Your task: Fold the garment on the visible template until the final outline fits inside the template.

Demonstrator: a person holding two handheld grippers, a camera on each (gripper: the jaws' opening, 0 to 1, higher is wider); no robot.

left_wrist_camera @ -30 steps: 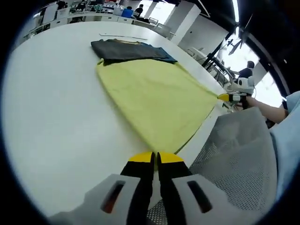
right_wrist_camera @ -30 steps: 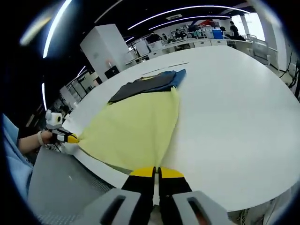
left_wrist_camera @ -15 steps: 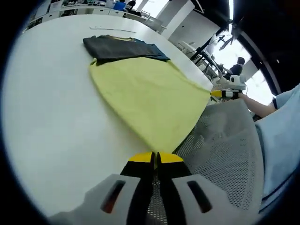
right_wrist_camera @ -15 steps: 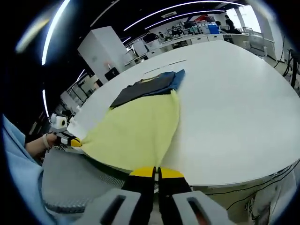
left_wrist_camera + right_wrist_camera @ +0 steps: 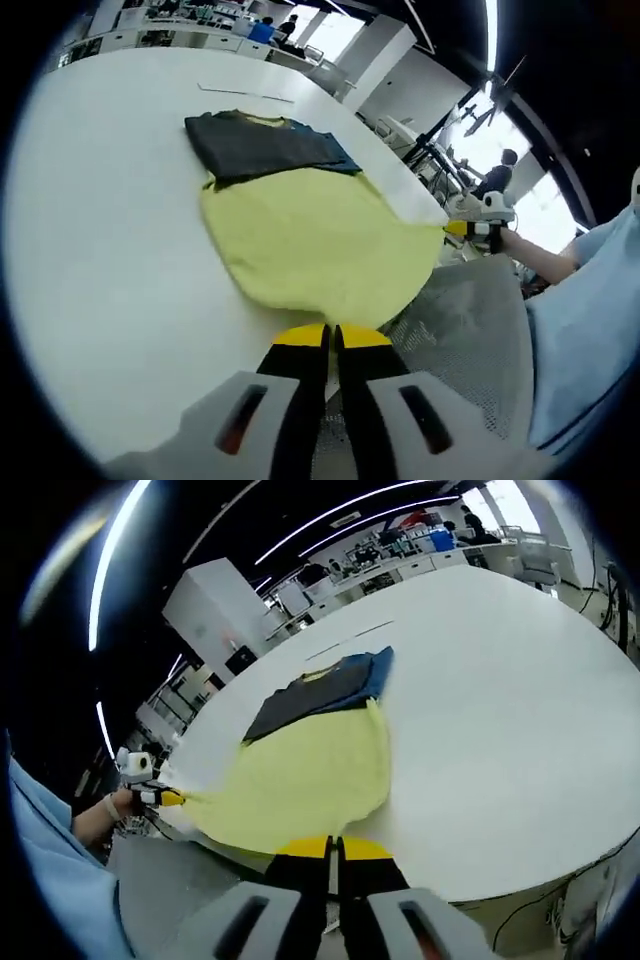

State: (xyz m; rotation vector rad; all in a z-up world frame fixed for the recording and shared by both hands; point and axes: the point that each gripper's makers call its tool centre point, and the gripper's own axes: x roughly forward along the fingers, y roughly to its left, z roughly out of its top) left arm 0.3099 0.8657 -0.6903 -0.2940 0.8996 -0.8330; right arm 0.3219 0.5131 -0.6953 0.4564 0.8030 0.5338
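Observation:
A yellow garment [image 5: 310, 240] lies spread on the white table [image 5: 100, 210], its far end meeting a dark grey and blue cloth [image 5: 265, 145]. My left gripper [image 5: 330, 338] is shut on the yellow garment's near edge. My right gripper [image 5: 470, 228], held by a hand, grips the garment's corner at the table's edge. In the right gripper view the yellow garment [image 5: 300, 775] runs from the dark cloth [image 5: 320, 685] to my right gripper [image 5: 330, 848], shut on its edge. My left gripper [image 5: 165, 798] holds the other corner at the left.
A thin line [image 5: 245, 93] crosses the table beyond the dark cloth. A grey mesh chair [image 5: 460, 330] stands below the table's edge between the grippers. The person's light blue sleeve [image 5: 590, 330] is at the right. Desks and people are far behind.
The yellow garment was stretched taut off the table's edge; now it lies shorter and rounder on the table, its near edge slack. Both grippers keep their hold.

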